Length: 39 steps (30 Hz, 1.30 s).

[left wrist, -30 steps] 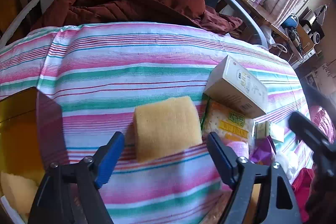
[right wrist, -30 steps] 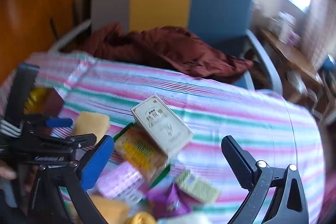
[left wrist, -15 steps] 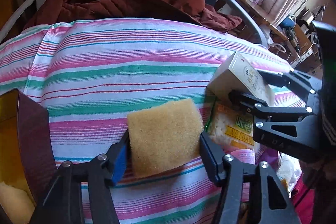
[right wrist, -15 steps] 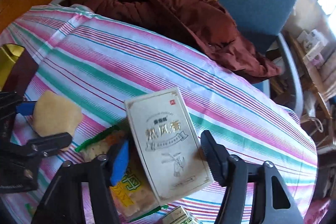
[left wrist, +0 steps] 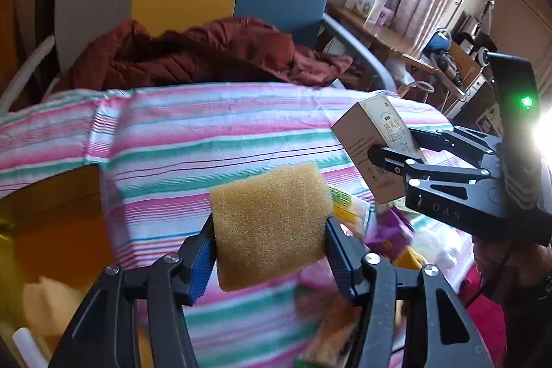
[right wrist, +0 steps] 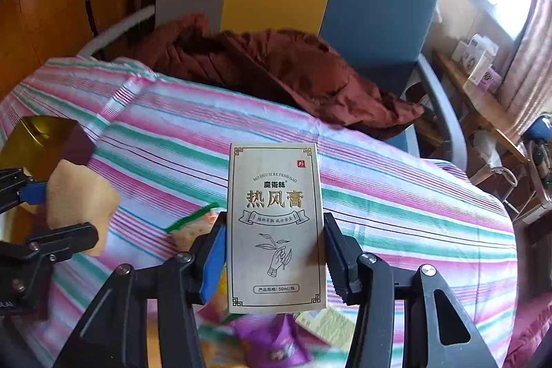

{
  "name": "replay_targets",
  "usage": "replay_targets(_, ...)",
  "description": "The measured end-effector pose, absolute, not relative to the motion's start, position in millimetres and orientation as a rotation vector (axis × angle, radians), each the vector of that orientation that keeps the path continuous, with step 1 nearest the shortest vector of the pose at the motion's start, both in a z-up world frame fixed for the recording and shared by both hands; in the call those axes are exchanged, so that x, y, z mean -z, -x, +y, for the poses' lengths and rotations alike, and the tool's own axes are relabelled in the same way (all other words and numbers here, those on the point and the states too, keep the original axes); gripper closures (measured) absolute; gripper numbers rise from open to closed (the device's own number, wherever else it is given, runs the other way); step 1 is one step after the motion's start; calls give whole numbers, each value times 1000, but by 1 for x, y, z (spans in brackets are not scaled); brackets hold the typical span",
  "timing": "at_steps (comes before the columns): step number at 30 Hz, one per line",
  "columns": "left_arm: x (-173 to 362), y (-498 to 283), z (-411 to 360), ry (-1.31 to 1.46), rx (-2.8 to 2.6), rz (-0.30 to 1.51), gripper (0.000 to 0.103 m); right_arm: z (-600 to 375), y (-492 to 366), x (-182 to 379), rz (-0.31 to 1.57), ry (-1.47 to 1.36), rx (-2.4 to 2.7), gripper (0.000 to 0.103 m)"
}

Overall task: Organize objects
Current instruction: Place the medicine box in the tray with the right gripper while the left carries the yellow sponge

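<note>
Sponge (left wrist: 270, 225): porous foam, rough, matt. Box (right wrist: 277, 225): matt card, gilt print. Tablecloth (right wrist: 396, 195): striped woven cloth, matt. Jacket (right wrist: 276, 71): quilted fabric, faint sheen. Purple packet (right wrist: 279, 347): glossy plastic film. Gripper fingers (left wrist: 345, 259): black ribbed plastic

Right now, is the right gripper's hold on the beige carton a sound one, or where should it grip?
Sound, I think. The right gripper clamps the beige carton across its two long narrow edges, below mid-height, coming from the bottom end. The flat rigid sides suit the pads.
</note>
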State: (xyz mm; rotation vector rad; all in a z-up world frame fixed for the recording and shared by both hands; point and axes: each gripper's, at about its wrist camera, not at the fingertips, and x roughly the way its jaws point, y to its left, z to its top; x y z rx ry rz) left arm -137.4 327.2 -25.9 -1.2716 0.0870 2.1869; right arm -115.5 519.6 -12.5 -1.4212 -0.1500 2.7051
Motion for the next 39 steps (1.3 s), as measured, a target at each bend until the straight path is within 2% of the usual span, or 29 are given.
replay_targets(10,-29,98,227,1162,-2319,50,44,443,67,-37,-12,1295,-2874,51)
replay_targets(16,-39,84,142,1143,-2447,12,43,373,51,-50,116,1287,-3010,51)
replay_targets(25,-10,89,41,1220,-2630,103,43,254,52,-18,234,1445,-3112,51)
replay_targets(35,17,117,16,1267,-2694,113,38,192,58,28,196,1551,-2994,50)
replay_targets(36,16,118,17,1262,-2700,114,38,189,59,31,188,1563,-2989,49)
replay_targets(37,15,119,18,1253,-2708,119,37,185,60,33,181,1563,-2989,43)
replay_targets(38,14,119,19,1247,-2717,125,37,184,61,35,184,1565,-2988,22)
replay_targets(39,12,118,20,1242,-2720,120,37,182,62,39,189,1577,-2986,8)
